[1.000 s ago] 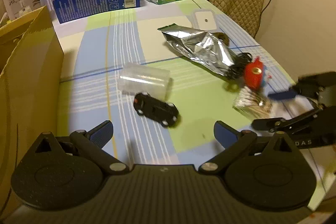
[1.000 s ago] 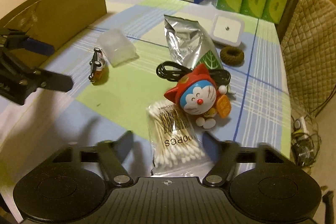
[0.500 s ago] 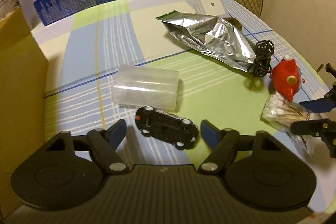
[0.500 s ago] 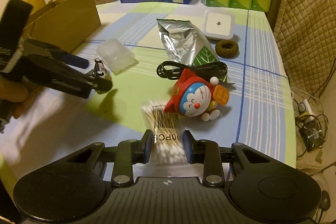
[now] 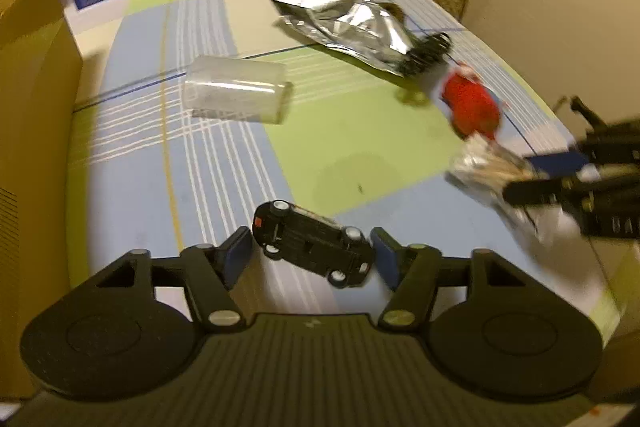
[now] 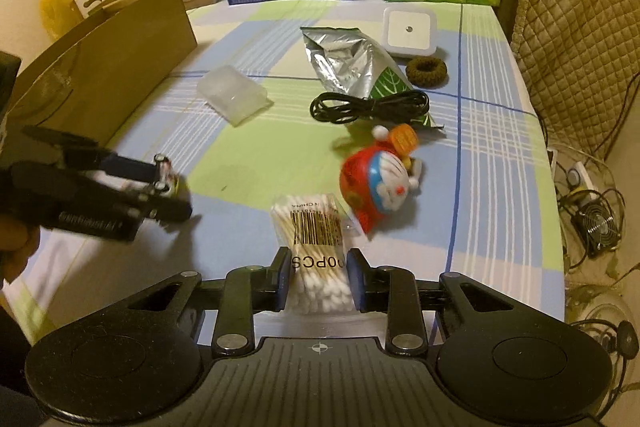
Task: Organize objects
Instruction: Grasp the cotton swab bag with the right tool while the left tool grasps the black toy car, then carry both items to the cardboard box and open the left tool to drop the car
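Note:
A black toy car (image 5: 312,251) sits tilted between the blue pads of my left gripper (image 5: 312,257), which is shut on it just above the tablecloth. From the right wrist view the same left gripper (image 6: 160,187) and car (image 6: 166,173) show blurred at the left. My right gripper (image 6: 318,275) is shut on the near end of a clear pack of cotton swabs (image 6: 316,227). In the left wrist view that pack (image 5: 488,171) hangs from the right gripper (image 5: 560,175) at the table's right edge.
A red and blue cat figurine (image 6: 380,187) lies on its side by the swabs. A clear plastic case (image 5: 236,95), foil bag (image 6: 352,63), black cable (image 6: 368,105), white night light (image 6: 408,29) and hair tie (image 6: 426,71) lie mid-table. An open cardboard box (image 6: 112,67) stands left.
My left gripper closed on the toy car and raised it, tilted. My right gripper closed on the swab pack and lifted it. The figurine tipped onto its side.

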